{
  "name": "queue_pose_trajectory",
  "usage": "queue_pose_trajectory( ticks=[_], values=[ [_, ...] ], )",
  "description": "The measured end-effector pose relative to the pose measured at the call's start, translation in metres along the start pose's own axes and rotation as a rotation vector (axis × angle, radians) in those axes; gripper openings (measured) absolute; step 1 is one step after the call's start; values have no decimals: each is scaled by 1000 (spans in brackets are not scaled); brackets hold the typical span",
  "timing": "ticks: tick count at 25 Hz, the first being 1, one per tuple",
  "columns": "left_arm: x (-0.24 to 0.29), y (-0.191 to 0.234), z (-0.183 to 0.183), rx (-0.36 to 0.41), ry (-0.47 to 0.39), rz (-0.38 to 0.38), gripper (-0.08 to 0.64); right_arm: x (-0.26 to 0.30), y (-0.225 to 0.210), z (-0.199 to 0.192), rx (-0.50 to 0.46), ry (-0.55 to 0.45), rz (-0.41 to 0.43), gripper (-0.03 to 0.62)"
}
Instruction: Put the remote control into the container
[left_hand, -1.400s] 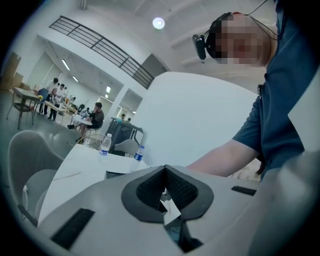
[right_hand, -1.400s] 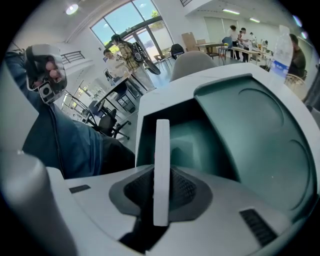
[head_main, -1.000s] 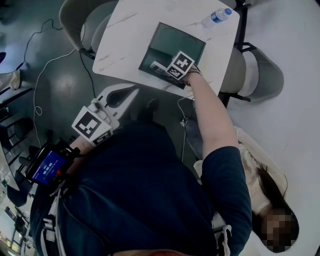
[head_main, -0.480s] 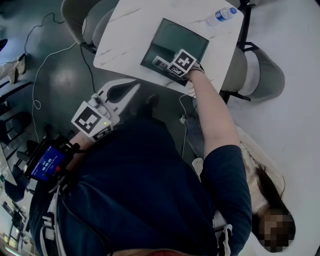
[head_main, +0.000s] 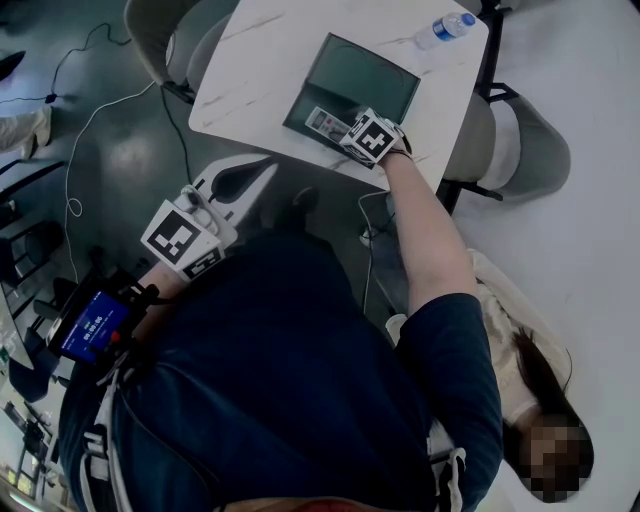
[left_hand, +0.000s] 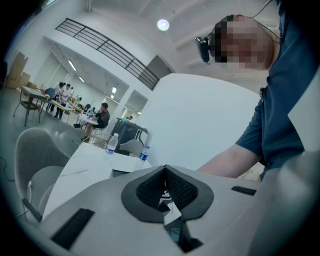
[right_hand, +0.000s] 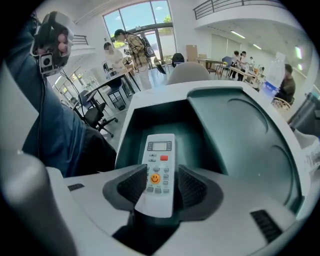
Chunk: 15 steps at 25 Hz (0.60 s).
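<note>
White plastic, slim and rectangular, the remote control (head_main: 325, 122) lies inside the dark green square container (head_main: 365, 75), at that container's lower left in the head view. The container sits on the white marble-patterned table (head_main: 250, 70) at the upper centre of the frame. The right hand-held gripper (head_main: 350, 130) points down over it. Its jaws have just been opening and now stand wide, with the remote control between them and not clamped.

Only the right gripper view shows the remote control (right_hand: 157, 170) close up: one small screen, one red button and one orange smiley button. The container (right_hand: 240, 125) fills the frame behind it, and the right hand-held gripper (right_hand: 162, 186) sits low in the frame.

The left hand-held gripper (head_main: 268, 168) is left of centre in the head view, off the table's edge. The left gripper view shows the left hand-held gripper (left_hand: 165, 170) closed on nothing, its tips meeting.

The head view shows one clear water bottle (head_main: 445, 28) and two grey chairs (head_main: 160, 40). The left gripper view shows two such bottles (left_hand: 112, 144).
</note>
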<state>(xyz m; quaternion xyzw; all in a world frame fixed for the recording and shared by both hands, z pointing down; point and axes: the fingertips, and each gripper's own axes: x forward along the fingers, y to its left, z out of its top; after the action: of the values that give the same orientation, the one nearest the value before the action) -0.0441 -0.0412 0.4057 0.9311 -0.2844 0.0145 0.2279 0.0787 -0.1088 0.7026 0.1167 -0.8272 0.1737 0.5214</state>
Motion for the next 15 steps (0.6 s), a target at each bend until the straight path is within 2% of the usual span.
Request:
queue_pose_trajectory(
  ticks=[5,9,11,15],
  values=[
    [0,-2,-2,1,5,-12,12,-8,1,2,-31,-43,-73,195],
    [2,-6,-2,8,5,-26,12,-33,1,17,-30,-173,-193,195],
    [5,-9,-1,14,6,-43,12,-50,1,20,26,-246,-259,195],
    [12,-18,4,38,5,-85,12,-76,4,14,200,-372,-370,182]
  ],
)
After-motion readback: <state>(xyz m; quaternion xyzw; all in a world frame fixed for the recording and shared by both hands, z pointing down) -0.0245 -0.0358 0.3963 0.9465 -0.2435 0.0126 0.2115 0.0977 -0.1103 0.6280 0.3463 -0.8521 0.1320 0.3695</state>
